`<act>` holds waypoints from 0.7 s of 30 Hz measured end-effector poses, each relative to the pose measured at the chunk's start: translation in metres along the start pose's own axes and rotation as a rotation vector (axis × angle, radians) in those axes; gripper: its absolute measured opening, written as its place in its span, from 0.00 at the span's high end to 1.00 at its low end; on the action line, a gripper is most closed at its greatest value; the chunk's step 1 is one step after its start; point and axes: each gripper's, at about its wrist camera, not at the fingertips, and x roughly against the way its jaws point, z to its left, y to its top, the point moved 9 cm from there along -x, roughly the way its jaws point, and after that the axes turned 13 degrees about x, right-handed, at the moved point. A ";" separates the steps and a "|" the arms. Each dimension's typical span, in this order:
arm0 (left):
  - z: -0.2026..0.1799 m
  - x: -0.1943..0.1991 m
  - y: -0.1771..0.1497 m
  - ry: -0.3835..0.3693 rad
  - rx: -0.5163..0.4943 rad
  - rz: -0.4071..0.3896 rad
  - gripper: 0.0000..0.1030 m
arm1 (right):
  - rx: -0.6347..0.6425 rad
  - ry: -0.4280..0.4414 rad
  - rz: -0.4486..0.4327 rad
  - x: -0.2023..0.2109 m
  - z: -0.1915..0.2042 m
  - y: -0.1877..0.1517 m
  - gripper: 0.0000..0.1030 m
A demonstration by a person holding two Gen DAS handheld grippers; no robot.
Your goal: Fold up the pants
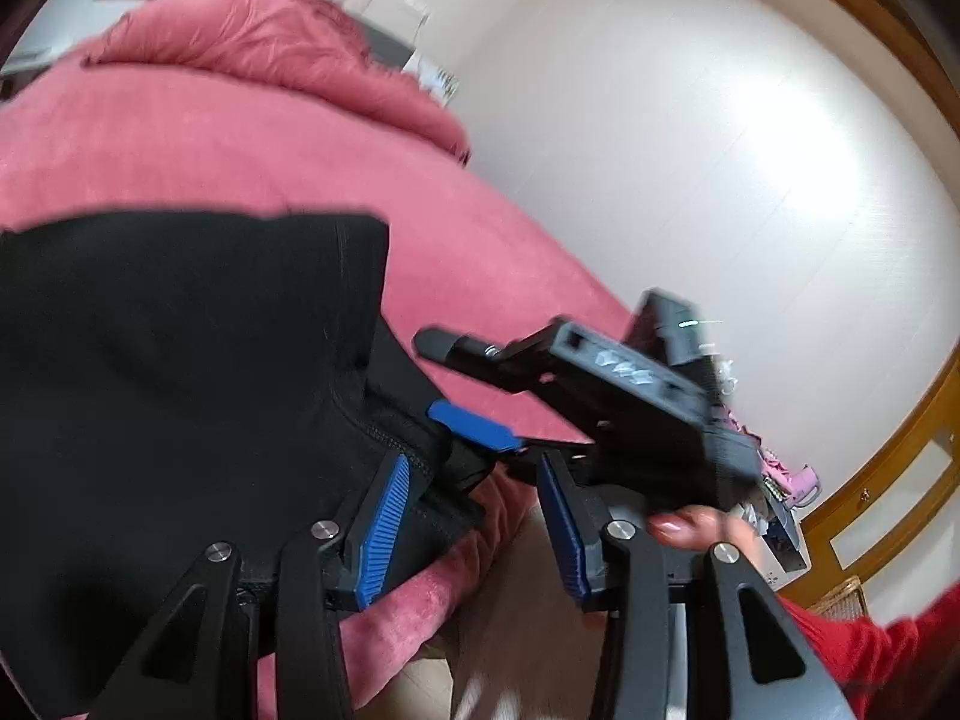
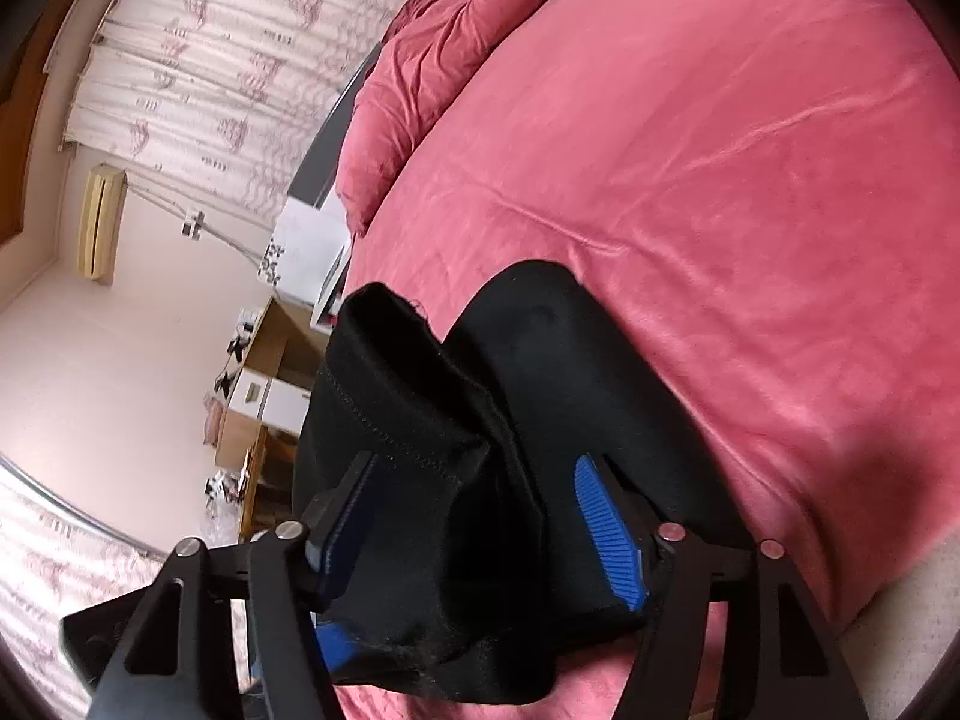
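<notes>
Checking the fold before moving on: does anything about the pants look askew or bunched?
Yes. In the right wrist view a flap of the black pants stands up bunched between the right gripper's open jaws rather than flat on the pink bedspread.

Black pants [image 2: 540, 396] (partly folded, bunched) lie on the pink bed [image 2: 750, 180].

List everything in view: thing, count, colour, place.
pants: one, black, bunched at the bed's near edge
bed cover: one, pink-red, spread over the bed
duvet: one, pink-red, heaped at the far end
curtains: white with pink pattern, far wall
desk: one, wood and white, beside the bed
left gripper: black, blue pads, open beside the pants
right gripper: black, blue pads, open, pants fabric between its fingers
sleeve: red, lower right
</notes>
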 end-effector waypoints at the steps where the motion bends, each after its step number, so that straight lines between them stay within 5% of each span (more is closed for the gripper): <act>1: -0.005 0.011 -0.008 0.008 -0.008 -0.027 0.56 | 0.017 -0.006 0.008 -0.002 0.002 0.001 0.34; 5: 0.026 0.061 0.007 0.136 0.003 -0.196 0.55 | 0.048 -0.022 0.050 -0.012 0.004 -0.001 0.33; 8: 0.069 0.086 0.013 0.334 0.037 -0.291 0.55 | 0.069 -0.033 0.076 -0.015 0.004 -0.007 0.33; 11: 0.117 0.097 0.008 0.473 0.137 -0.289 0.55 | 0.081 -0.007 0.125 -0.019 0.008 -0.015 0.33; 14: 0.144 0.091 -0.006 0.468 0.252 -0.246 0.55 | 0.055 0.029 0.181 -0.031 0.015 -0.026 0.34; 17: 0.141 0.084 -0.013 0.459 0.272 -0.251 0.55 | 0.068 0.014 0.211 -0.040 0.022 -0.035 0.57; 18: 0.144 0.086 -0.008 0.462 0.269 -0.251 0.55 | 0.089 -0.009 0.216 -0.042 0.023 -0.036 0.85; 21: 0.146 0.082 0.000 0.464 0.275 -0.241 0.55 | 0.127 -0.006 0.161 -0.036 0.032 -0.020 0.85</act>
